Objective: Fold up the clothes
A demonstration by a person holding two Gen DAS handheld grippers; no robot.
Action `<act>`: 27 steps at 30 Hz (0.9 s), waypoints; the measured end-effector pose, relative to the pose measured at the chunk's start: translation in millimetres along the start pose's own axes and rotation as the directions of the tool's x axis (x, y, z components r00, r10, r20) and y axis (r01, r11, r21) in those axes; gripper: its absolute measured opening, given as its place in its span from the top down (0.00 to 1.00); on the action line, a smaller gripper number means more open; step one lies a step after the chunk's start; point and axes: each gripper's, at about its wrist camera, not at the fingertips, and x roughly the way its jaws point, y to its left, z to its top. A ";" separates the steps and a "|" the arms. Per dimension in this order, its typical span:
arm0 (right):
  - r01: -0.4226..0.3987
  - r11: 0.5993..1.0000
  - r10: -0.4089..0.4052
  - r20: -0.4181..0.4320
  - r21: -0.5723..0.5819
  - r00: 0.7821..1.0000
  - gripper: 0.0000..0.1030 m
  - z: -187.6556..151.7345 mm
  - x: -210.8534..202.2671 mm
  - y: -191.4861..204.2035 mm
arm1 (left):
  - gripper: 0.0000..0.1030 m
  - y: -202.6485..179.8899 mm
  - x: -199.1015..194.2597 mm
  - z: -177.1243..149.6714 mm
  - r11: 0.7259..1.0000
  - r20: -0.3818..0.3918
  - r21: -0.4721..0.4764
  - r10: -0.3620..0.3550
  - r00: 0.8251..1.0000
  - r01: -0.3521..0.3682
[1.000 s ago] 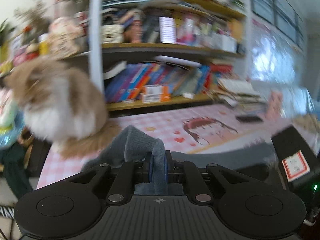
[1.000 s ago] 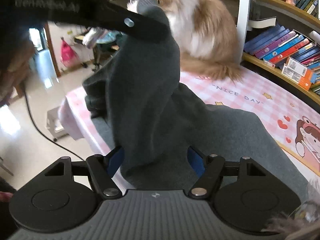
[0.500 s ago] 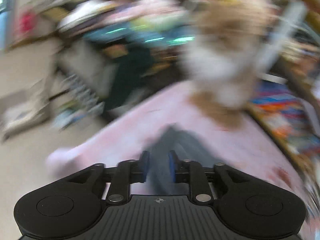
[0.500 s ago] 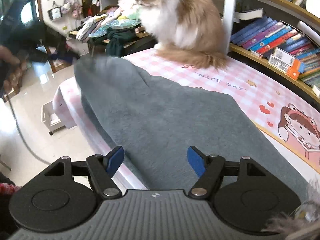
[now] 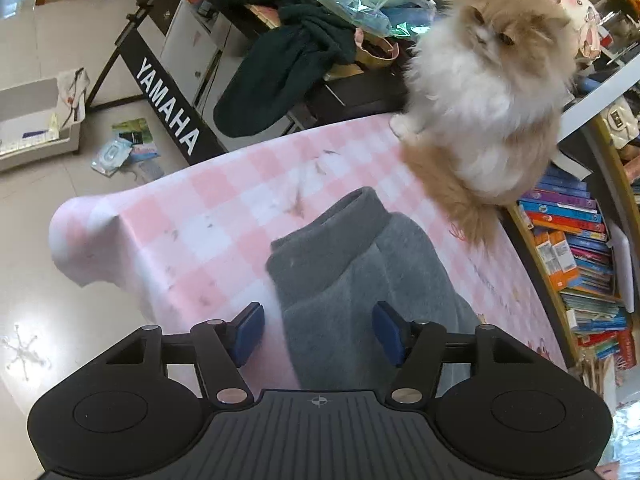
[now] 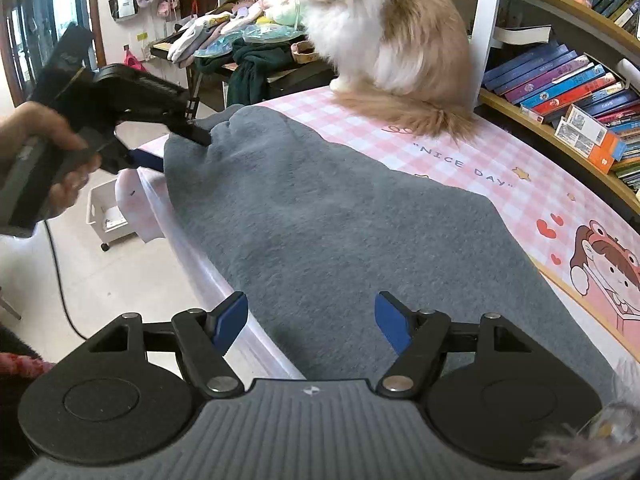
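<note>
Left wrist: left gripper (image 5: 318, 330) fingers opening, blue pads clear of the grey garment (image 5: 360, 264) lying between them; its cuffed end lies on the pink checked table (image 5: 224, 216), short of the cat (image 5: 484, 92).

Right wrist: right gripper (image 6: 312, 318) fingers apart, gripping nothing, over the garment's near edge. Garment spread flat on the table.

Both wrist views close above pink checked table (image 5: 224, 216), angled down; sharing grey garment (image 6: 340, 220), cat (image 5: 480, 92).
</note>
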 end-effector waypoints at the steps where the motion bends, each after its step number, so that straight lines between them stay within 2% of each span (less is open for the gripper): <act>1: 0.004 1.000 -0.004 -0.001 0.001 1.000 0.33 -0.5 -0.8 0.5 | 0.57 -0.8 3.0 0.5 1.000 -0.003 -0.008 -0.004 1.000 0.004; 2: 0.008 1.000 -0.008 -0.003 0.001 1.000 0.33 -0.9 -1.8 1.1 | 0.69 0.0 6.1 0.2 1.000 -0.006 -0.026 -0.009 1.000 0.009; 3: 0.012 1.000 -0.012 -0.004 0.001 1.000 0.33 -1.1 -2.6 1.8 | 0.76 2.4 7.2 -0.9 0.999 0.003 -0.053 -0.014 1.000 0.014; 5: 0.017 1.000 -0.017 -0.004 -0.002 1.000 0.33 -0.5 -4.0 3.5 | 0.82 9.8 9.4 -3.4 0.993 0.018 -0.110 -0.038 0.999 0.040; 8: 0.016 1.000 -0.016 -0.003 0.004 1.000 0.33 0.5 -3.8 3.8 | 0.86 22.1 7.0 -4.4 0.977 0.038 -0.185 -0.099 0.994 0.105; 10: 0.015 1.000 -0.015 -0.002 0.008 1.000 0.34 1.2 -3.7 3.9 | 0.87 22.6 -1.1 -3.3 0.968 0.078 -0.188 -0.155 0.985 0.168; 13: 0.013 1.000 -0.013 -0.001 0.013 1.000 0.34 2.2 -3.6 4.2 | 0.87 -3.0 -20.1 2.8 0.972 0.121 -0.014 -0.232 0.965 0.235; 15: 0.012 1.000 -0.012 0.000 0.019 1.000 0.34 2.8 -3.4 4.0 | 0.88 -25.1 -34.5 5.4 0.952 0.137 0.124 -0.297 0.945 0.281; 17: 0.005 0.999 -0.005 0.003 0.038 1.000 0.34 3.3 -3.4 1.5 | 0.88 -48.8 -47.7 4.0 0.913 0.136 0.273 -0.348 0.928 0.302; 18: 0.002 0.999 -0.002 0.004 0.047 1.000 0.34 3.5 -3.5 0.2 | 0.89 -61.3 -54.3 2.1 0.884 0.130 0.352 -0.372 0.919 0.308; 22: -0.017 0.996 0.015 0.026 0.088 1.000 0.34 3.1 -7.0 -5.3 | 0.89 -104.3 -72.3 -15.8 0.738 0.085 0.607 -0.429 0.899 0.295; 24: -0.058 0.992 0.053 0.046 0.111 0.998 0.34 5.2 -7.5 -8.3 | 0.89 -119.4 -77.6 -25.2 0.673 0.058 0.680 -0.447 0.893 0.292; 27: -0.131 0.989 0.127 0.063 0.069 0.990 0.34 14.4 -0.1 -1.7 | 0.89 -138.2 -84.0 -37.4 0.601 0.021 0.742 -0.462 0.887 0.296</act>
